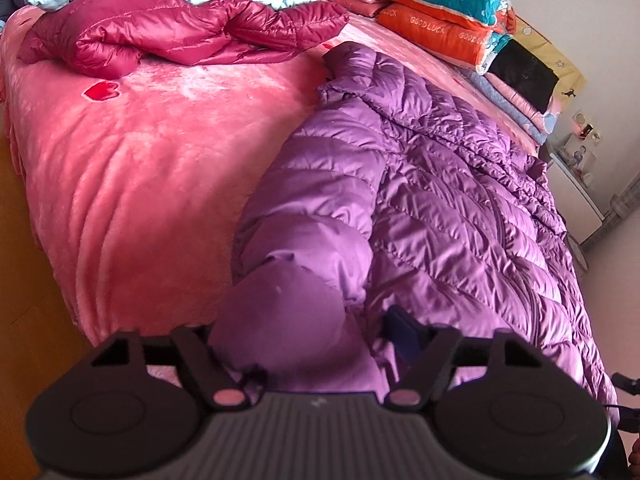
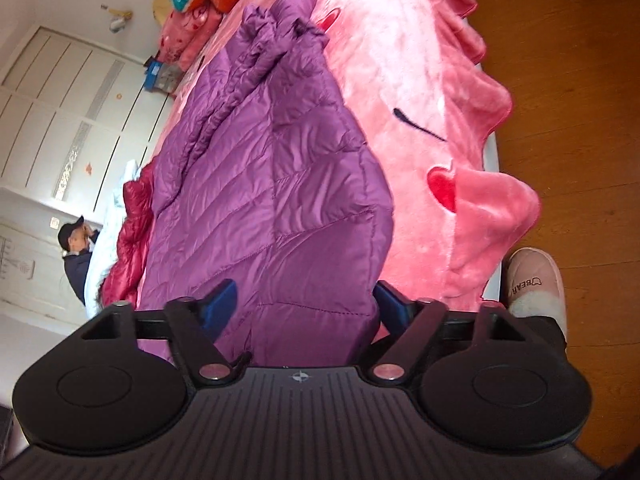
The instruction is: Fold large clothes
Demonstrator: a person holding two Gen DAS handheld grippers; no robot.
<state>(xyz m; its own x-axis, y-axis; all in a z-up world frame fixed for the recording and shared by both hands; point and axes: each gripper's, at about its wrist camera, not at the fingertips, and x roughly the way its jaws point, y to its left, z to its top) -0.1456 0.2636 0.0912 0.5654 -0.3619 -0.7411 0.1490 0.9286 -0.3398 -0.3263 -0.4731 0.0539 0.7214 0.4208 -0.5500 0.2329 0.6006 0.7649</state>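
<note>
Watching: both tongs sit right at the near end of the purple down jacket (image 1: 440, 184), which lies spread along the pink plush blanket (image 1: 120, 168) on the bed.
Left gripper (image 1: 304, 332): jaws partly spread, a puffy purple sleeve (image 1: 288, 308) bulging up between them; one blue pad (image 1: 404, 332) shows beside the fabric, the other is hidden, so whether it truly pinches I cannot tell.
Right gripper (image 2: 304, 300): half-wide too, blue fingers (image 2: 218, 300) flanking the jacket's quilted edge, fabric filling the gap; real pressure is unclear.
Handling: judging by the shine and the quilting, it's light, soft and slippery, the sort that springs back up after every crease.
Where to take hold: best at stitched seams or the hem edge, not the fat baffles, which would likely squirt out.
Also on the bed: a crimson puffer jacket (image 1: 180, 36) and folded quilts (image 1: 440, 8) at the far end.
Bystander: someone in a cap (image 2: 74, 248) stands by the wardrobe.
</note>
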